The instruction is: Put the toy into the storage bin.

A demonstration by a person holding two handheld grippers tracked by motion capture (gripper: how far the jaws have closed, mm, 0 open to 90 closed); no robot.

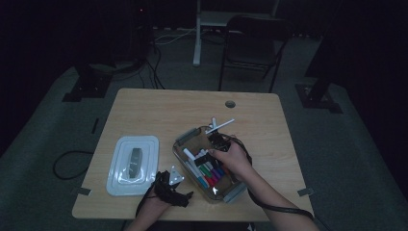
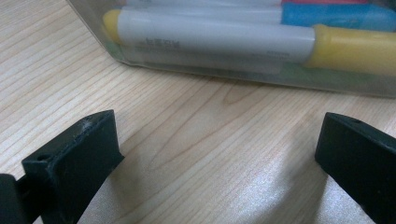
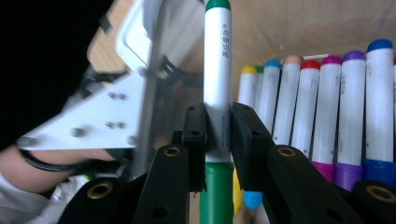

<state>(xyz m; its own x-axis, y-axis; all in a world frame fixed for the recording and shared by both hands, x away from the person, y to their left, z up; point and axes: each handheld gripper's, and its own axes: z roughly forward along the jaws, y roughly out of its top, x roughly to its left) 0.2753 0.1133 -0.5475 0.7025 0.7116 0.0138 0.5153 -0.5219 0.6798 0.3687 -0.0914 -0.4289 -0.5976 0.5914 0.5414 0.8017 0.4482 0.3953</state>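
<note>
Right gripper (image 3: 218, 135) clamped on green marker (image 3: 217, 70), jaws pressing white barrel from both sides, green cap below the pads, green tip at top of right gripper view. Marker upright between jaws there, just beside row of markers (image 3: 327, 107) lying side by side: yellow, blue, peach, red, magenta, purple, blue ends visible. Seen from high view, right gripper (image 1: 219, 140) over far half of box (image 1: 185, 137), right hand (image 1: 234, 156) above box middle. White marker ends (image 1: 221, 126) sticking out past far rim of box; which one is the green marker, cannot tell from that view. Coloured caps (image 1: 211, 173) lined up in near half of box.

Left gripper (image 2: 219, 154) jaws wide apart, nothing between, only bare table (image 2: 187, 135). Resting low on table, just beside clear box wall (image 2: 243, 65); yellow-capped white marker (image 2: 219, 42) lying flat behind that wall, blue one behind it. From high view, left gripper (image 1: 185, 190) at near edge of table (image 1: 159, 106), close to near-left corner of box, left hand (image 1: 159, 199) behind it, grey plate (image 1: 175, 177) on top.

Lid (image 1: 133, 164) flat on table left of box, apart from it, dark handle in centre. Round hole (image 1: 230, 104) near far table edge. Chair (image 1: 252, 43) beyond table.
</note>
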